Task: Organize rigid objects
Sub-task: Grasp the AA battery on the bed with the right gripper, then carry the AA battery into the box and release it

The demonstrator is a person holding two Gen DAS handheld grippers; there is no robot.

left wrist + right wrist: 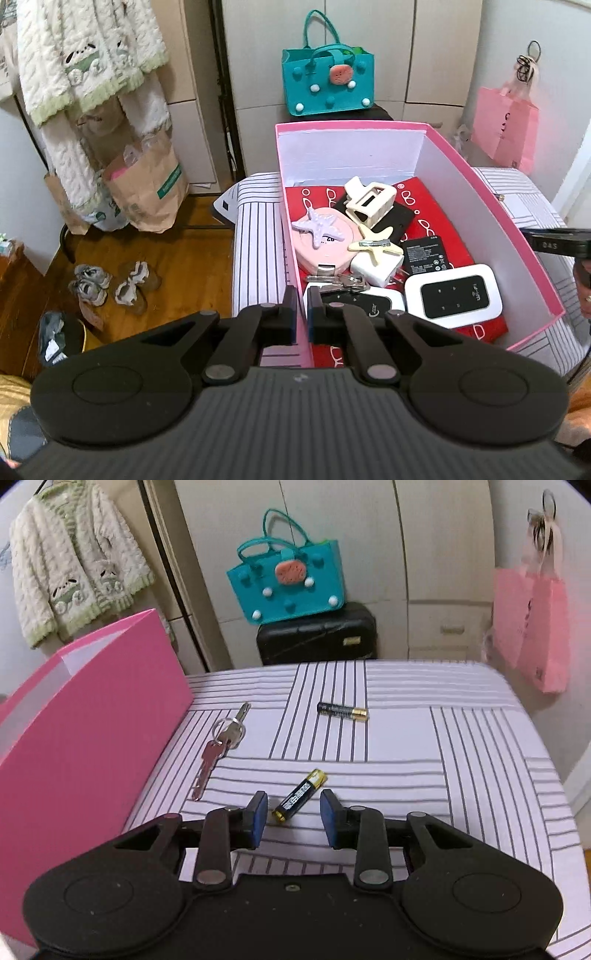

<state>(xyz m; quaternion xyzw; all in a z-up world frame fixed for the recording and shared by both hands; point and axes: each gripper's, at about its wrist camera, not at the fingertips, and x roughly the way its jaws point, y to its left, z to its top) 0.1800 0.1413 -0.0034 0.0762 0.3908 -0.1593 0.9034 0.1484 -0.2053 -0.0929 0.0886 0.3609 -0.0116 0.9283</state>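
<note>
Left wrist view: left gripper [303, 314] clamped on the near wall of the pink box [498, 206], which holds routers, clips, charger. Right wrist view: right gripper [293, 821] spread wide, straddling a battery [300, 795] on the striped cloth [461, 757]; keys [218, 746] near the box.

"Wi-Fi" printed on the white pocket router [453, 295] in the pink box [517, 221], "DAS" on a black bar [559, 244] at right edge, battery labels [300, 795] too small to read
</note>
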